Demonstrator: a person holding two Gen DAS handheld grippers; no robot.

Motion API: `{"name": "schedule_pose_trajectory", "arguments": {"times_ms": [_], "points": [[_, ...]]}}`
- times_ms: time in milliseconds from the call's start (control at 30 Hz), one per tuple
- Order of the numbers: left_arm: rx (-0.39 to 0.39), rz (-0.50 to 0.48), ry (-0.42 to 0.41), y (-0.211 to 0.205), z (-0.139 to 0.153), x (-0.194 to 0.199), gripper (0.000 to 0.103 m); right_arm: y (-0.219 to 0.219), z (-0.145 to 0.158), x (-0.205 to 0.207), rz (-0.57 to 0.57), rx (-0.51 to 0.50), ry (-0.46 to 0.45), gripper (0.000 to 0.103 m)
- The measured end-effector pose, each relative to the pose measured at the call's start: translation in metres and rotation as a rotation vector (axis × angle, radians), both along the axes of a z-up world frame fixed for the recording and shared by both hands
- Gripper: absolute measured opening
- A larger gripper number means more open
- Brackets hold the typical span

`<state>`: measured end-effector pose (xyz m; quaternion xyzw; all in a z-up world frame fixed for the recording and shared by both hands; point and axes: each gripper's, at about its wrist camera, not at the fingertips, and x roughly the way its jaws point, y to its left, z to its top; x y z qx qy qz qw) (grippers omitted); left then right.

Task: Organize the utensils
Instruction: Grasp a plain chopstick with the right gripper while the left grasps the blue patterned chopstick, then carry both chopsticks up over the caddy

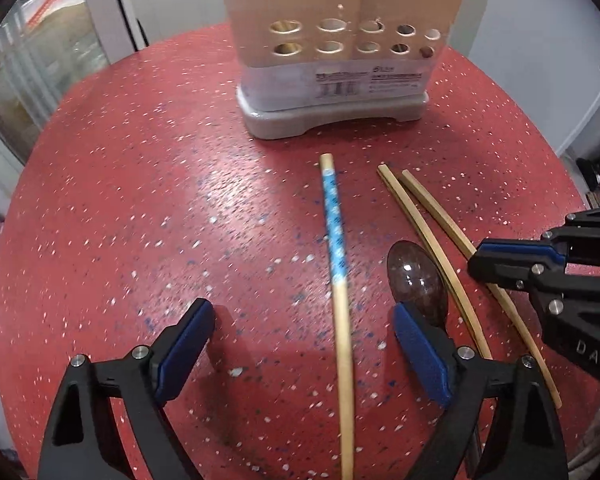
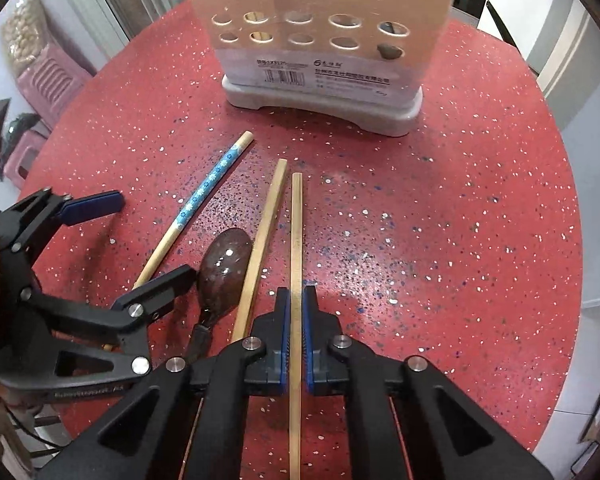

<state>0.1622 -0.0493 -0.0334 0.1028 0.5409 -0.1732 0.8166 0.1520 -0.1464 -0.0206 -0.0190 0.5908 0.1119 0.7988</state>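
The utensil holder [image 2: 320, 36] wears a white label with a barcode and small print too blurred to read; the right gripper [image 2: 296, 312] shows "DAS" on its side in the left wrist view. It reaches in low and level, its fingers [image 2: 284, 320] closed narrowly on a plain chopstick [image 2: 296, 220] lying on the red tabletop [image 2: 440, 220]. The second plain chopstick [image 2: 266, 220] lies just left of it. The left gripper [image 1: 300, 320] hovers wide open over the blue-patterned chopstick [image 1: 335, 240], with the dark spoon [image 1: 416, 272] beside its right finger.
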Motion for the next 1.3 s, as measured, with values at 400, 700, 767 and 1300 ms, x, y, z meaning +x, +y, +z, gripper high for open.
{"name": "schedule_pose_trajectory", "arguments": {"times_ms": [400,700,767,1300], "points": [[-0.017,-0.030,-0.006,-0.021,0.013,-0.006,0.033,-0.050,0.006,-0.019,-0.015,0.158,-0.035,0.006],[-0.149,0.082,-0.151,0.006,0.046,-0.040,0.033,-0.075,0.048,-0.043,0.010,0.310,-0.139,0.006],[-0.177,0.099,-0.187,0.010,0.060,-0.045,0.033,-0.082,0.061,-0.048,0.013,0.339,-0.174,0.006],[-0.361,0.204,-0.499,0.039,0.185,-0.031,0.033,-0.091,0.198,-0.044,0.023,0.398,-0.525,0.006]]}}
